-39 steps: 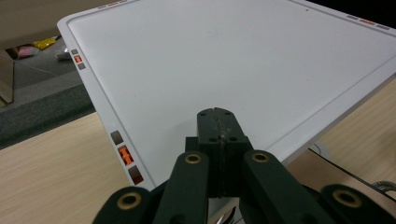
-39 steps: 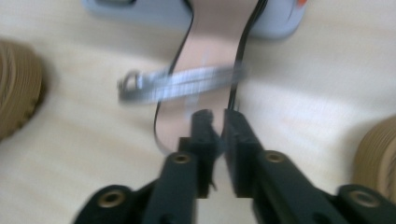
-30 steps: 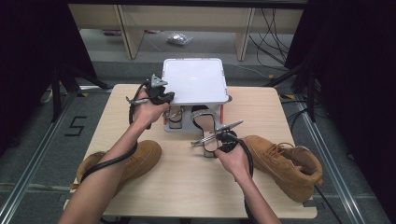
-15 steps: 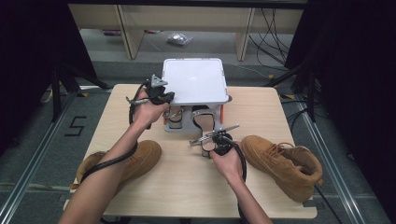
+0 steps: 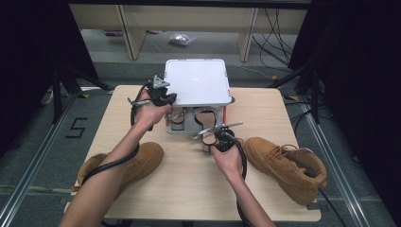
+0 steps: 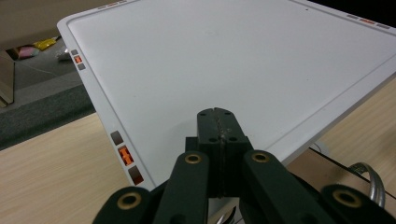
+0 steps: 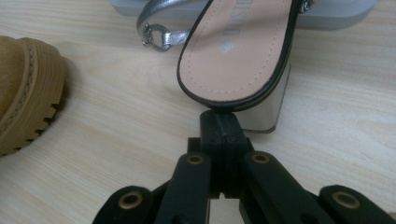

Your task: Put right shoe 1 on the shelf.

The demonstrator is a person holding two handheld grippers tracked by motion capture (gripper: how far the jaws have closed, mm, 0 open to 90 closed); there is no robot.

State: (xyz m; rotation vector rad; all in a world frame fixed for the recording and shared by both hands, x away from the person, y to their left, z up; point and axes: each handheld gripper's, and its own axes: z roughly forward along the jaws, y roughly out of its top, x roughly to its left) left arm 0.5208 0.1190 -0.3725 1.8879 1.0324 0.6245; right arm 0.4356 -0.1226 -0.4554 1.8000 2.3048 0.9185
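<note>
**Both claws closed at the shoe rack: one over the white lid, one at a sandal heel**

A pale wooden worktop (image 5: 189,189) carries a low metal shoe rack (image 5: 196,124) with a flat white rectangular plastic lid (image 5: 196,82) on top. Small orange and grey squares mark the lid's rim, as the left gripper view shows.

The left claw (image 6: 218,122) hangs over the near left corner of the white lid, its two black jaws pressed flat together with nothing between them. From the high view the left claw (image 5: 161,92) sits at the lid's left edge, held in the person's left hand (image 5: 150,111); whether the tips rest on the lid cannot be told.

The right claw (image 7: 218,125) is also closed on itself, jaws together and empty. Its tip lies just at the rounded heel end of a sandal with a tan leather insole edged in black (image 7: 238,51), which stands on a clear block heel (image 7: 266,112). Whether the tip touches the heel cannot be told. A silver strap with a small metal buckle (image 7: 156,35) curls on the worktop beside the sandal. In the high view the right claw (image 5: 217,137) is in front of the rack, held in the right hand (image 5: 229,158).

Two tan suede lace-up boots lie on the worktop: the left boot (image 5: 137,161) near the left forearm, the right boot (image 5: 288,165) beside the right hand. The ridged sole of a boot (image 7: 28,93) appears at the left of the right gripper view.
</note>
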